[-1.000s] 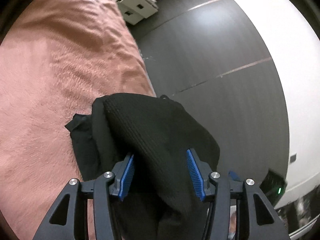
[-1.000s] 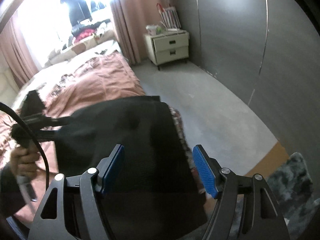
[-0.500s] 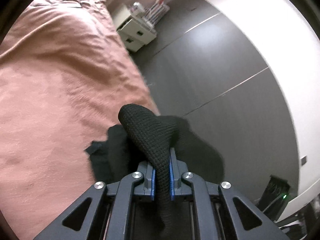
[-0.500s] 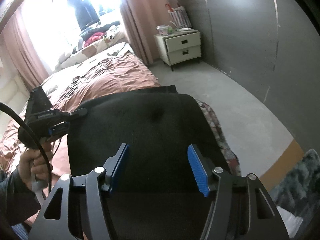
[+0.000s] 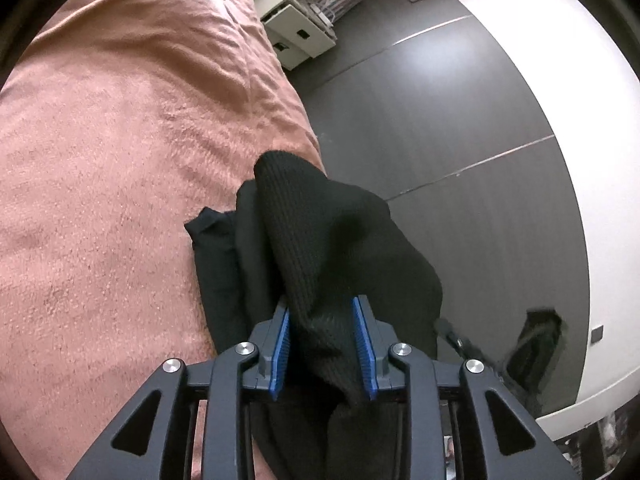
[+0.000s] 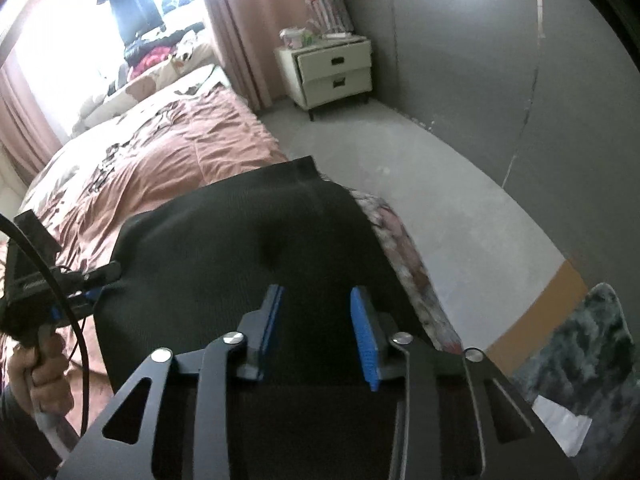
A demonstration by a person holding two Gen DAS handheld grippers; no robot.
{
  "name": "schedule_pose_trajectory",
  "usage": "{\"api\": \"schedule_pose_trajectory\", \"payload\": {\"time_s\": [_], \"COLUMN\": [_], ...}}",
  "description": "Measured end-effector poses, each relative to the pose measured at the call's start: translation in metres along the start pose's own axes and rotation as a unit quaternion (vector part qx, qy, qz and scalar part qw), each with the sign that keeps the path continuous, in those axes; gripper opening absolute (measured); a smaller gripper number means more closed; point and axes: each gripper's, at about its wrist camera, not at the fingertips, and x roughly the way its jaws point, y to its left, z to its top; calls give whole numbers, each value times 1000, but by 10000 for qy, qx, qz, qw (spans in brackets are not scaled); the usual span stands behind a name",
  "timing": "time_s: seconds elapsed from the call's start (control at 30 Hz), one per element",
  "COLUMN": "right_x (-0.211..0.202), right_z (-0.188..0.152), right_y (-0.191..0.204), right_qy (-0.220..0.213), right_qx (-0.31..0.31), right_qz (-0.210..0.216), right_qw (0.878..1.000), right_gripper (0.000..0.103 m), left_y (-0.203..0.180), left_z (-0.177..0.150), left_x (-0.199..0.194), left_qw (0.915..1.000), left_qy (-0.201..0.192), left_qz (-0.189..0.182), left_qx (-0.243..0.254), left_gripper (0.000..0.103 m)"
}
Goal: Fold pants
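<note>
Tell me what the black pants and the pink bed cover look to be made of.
Black pants: likely a ribbed knit, matte; fine vertical ribs show in the left wrist view. Pink bed cover: seemingly a plush fleece or soft woven fabric with a nubby, wrinkled surface; exact fibre unclear.

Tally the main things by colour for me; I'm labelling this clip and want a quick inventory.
Black: 1, the pants
Pink: 2, the bed cover and the curtain
Cream: 1, the nightstand
Blue-padded: 2, the left gripper and the right gripper
Total: 6
</note>
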Motion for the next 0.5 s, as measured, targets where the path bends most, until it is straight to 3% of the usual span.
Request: {"api": "schedule_pose_trajectory", "payload": {"time_s": [0.17, 0.33, 0.5], "right_x": [14, 27, 13], "right_z": [20, 35, 39], "right_y": [-5, -28, -14], "right_qy": [39, 250, 83], "right_qx": [-30, 337, 264], "right_qz": [-506, -885, -659], "right_qw": [9987, 9952, 9974], "right_gripper": [26, 26, 26], "left_y": [1, -4, -6], "left_z": [0, 2, -6], "left_x": [4, 13, 8], "left_qw": [9999, 9996, 9998], "left_qy": [-23, 104, 102], "left_qz": [141, 246, 126], "left_qx": [-4, -19, -127], "left_gripper": [31, 31, 34]}}
